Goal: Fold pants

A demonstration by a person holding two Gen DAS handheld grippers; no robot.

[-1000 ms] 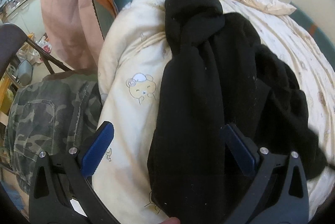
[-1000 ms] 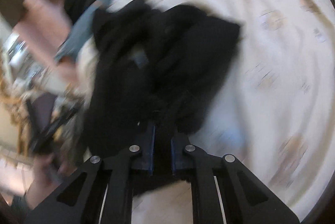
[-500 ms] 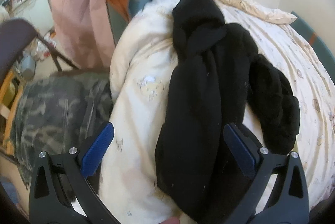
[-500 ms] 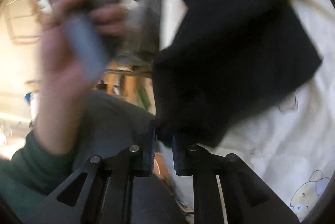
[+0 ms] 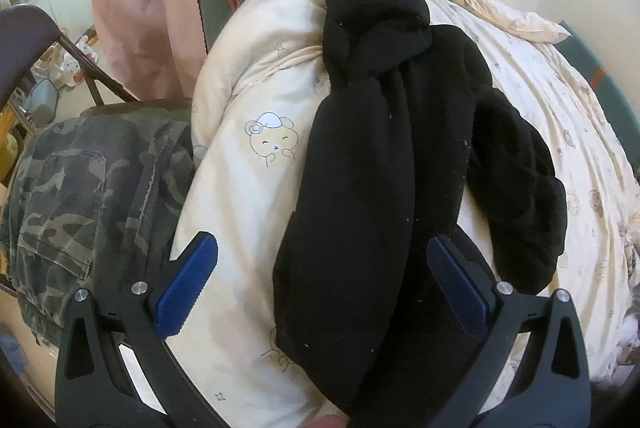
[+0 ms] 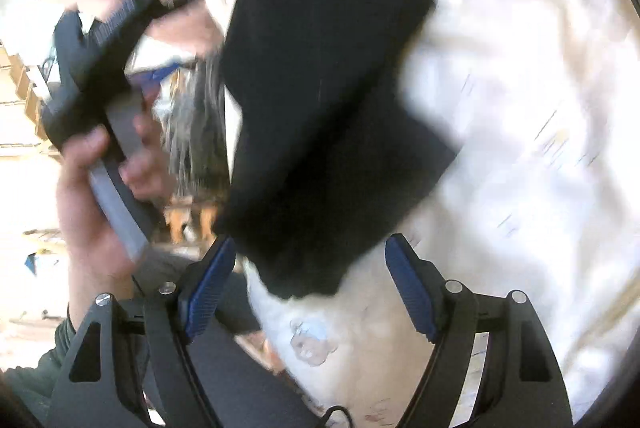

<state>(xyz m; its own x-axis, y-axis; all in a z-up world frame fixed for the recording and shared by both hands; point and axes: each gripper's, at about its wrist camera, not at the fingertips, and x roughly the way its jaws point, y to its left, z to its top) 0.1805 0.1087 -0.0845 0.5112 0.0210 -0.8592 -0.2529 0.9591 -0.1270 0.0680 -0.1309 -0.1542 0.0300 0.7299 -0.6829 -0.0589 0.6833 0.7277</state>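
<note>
Cream duvet point(image 5: 256, 195) bears black pants point(image 5: 372, 187); no writing legible.

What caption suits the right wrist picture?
Right gripper opening over the corner of the black pants on the cream quilt.

Both wrist cameras looked steeply down along their fingers, close over the bed point(image 5: 256, 211). Both views shared the black pants point(image 5: 380, 187), which ran toward 12 o'clock in the left view and 11 in the right
</note>
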